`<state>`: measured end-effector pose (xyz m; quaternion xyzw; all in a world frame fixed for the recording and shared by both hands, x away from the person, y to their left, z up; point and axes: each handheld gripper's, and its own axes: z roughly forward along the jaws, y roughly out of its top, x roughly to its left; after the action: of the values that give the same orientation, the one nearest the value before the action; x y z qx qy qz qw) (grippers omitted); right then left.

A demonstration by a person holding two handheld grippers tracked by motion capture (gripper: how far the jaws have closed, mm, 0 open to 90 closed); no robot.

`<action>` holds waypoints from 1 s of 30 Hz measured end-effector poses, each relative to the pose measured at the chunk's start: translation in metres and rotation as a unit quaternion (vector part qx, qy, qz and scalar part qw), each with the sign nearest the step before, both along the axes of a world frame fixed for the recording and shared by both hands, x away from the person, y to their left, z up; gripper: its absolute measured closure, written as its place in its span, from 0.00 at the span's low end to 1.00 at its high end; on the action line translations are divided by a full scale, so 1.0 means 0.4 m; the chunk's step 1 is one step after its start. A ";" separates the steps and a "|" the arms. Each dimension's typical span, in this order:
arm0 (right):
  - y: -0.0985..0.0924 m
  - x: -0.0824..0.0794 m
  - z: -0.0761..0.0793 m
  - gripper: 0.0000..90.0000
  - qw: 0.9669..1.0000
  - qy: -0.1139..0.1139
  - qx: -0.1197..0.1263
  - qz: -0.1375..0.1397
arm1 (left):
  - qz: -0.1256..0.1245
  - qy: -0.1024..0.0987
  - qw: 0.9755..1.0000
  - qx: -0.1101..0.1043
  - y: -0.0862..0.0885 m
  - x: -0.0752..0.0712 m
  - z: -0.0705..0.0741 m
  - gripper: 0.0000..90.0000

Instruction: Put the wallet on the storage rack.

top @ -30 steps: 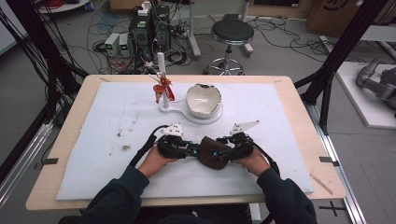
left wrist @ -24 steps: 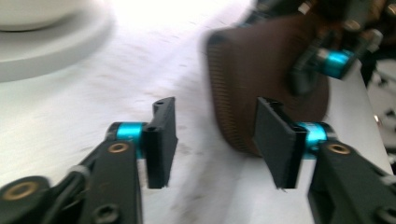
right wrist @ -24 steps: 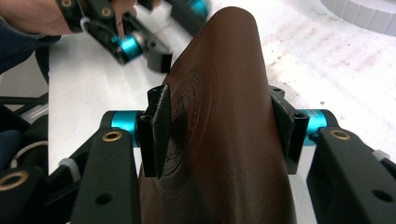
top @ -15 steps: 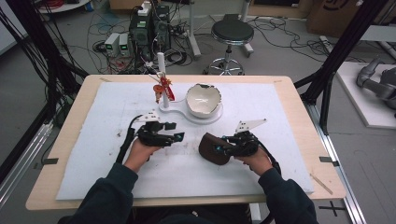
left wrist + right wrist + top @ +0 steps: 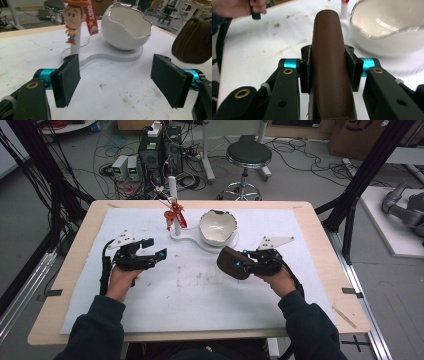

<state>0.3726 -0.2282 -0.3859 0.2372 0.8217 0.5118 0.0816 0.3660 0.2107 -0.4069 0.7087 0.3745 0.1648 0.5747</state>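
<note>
The right gripper [image 5: 239, 265] pinches the brown pouch [image 5: 231, 262] near the bowl [image 5: 218, 227], so it should carry it level, while the left gripper [image 5: 155, 249], its jaws just spread with nothing between them, keeps away from the bowl

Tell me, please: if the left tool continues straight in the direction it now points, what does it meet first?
Probably the flat white stand under the egg-shaped bowl. The left tool is open and empty, with bare mat before it; depth is hard to judge.
</note>
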 end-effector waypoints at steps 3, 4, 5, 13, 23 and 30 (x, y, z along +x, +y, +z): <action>0.009 0.020 0.027 0.71 1.000 -0.013 0.000 0.001 | 0.007 0.003 1.000 -0.004 0.014 0.002 -0.006 0.26; 0.014 0.030 0.039 0.71 1.000 -0.016 0.002 0.001 | 0.008 0.003 1.000 -0.004 0.017 0.003 -0.007 0.26; 0.017 0.036 0.046 0.71 1.000 -0.016 0.002 0.002 | 0.011 0.004 1.000 -0.004 0.019 0.004 -0.009 0.26; 0.057 0.121 0.106 0.71 0.999 -0.040 0.003 0.003 | 0.017 0.010 1.000 -0.002 0.025 0.008 -0.013 0.26; 0.106 0.224 0.165 0.71 0.997 -0.074 -0.022 0.006 | 0.029 0.005 1.000 -0.008 0.037 0.010 -0.012 0.26; 0.125 0.280 0.162 0.71 0.994 -0.102 -0.039 0.011 | 0.036 0.004 0.999 -0.009 0.046 0.011 -0.011 0.23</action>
<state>0.4846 -0.1781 -0.3212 0.1712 0.8308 0.5021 0.1683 0.3704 0.2289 -0.4114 0.6903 0.4037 0.1790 0.5731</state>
